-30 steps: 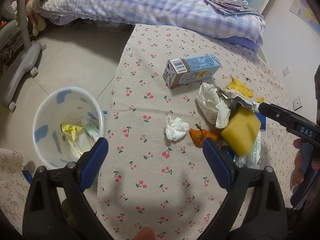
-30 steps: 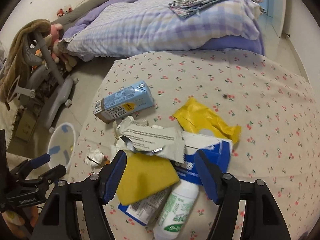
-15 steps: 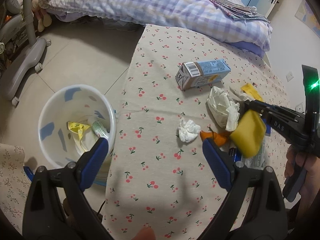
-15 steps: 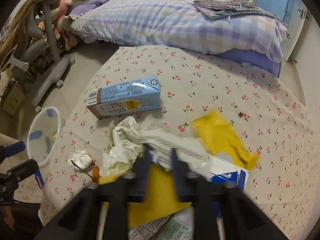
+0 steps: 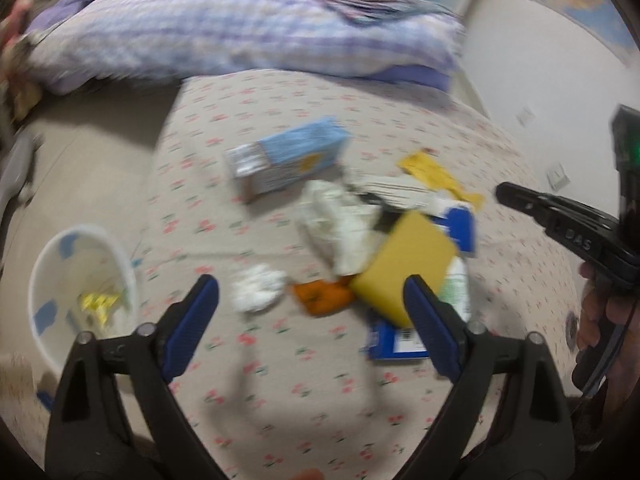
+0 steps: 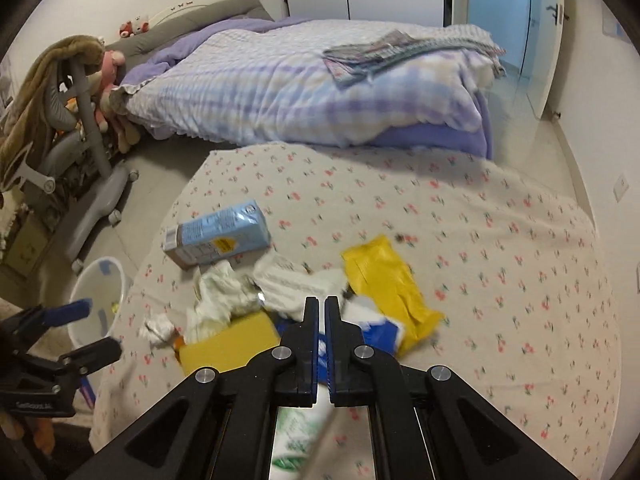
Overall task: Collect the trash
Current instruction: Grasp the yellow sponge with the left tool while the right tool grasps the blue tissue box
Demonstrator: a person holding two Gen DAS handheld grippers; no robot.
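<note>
Black right gripper [image 6: 321, 308] pressed closed, nothing visibly gripped, raised over trash pile. Left gripper [image 5: 310, 300] wide apart, empty, hovering. One blue carton [image 6: 218, 236] at 11 o'clock; one yellow sponge [image 6: 228, 346]; one white bin [image 5: 68, 292] at 9 o'clock.

Your left wrist view is heavily motion-blurred, smearing the bed [image 5: 240, 24] and the tablecloth [image 5: 280, 380]. Your right wrist view stays mostly sharp under even, soft indoor light. Both bend strongly toward dark fisheye corners.
</note>
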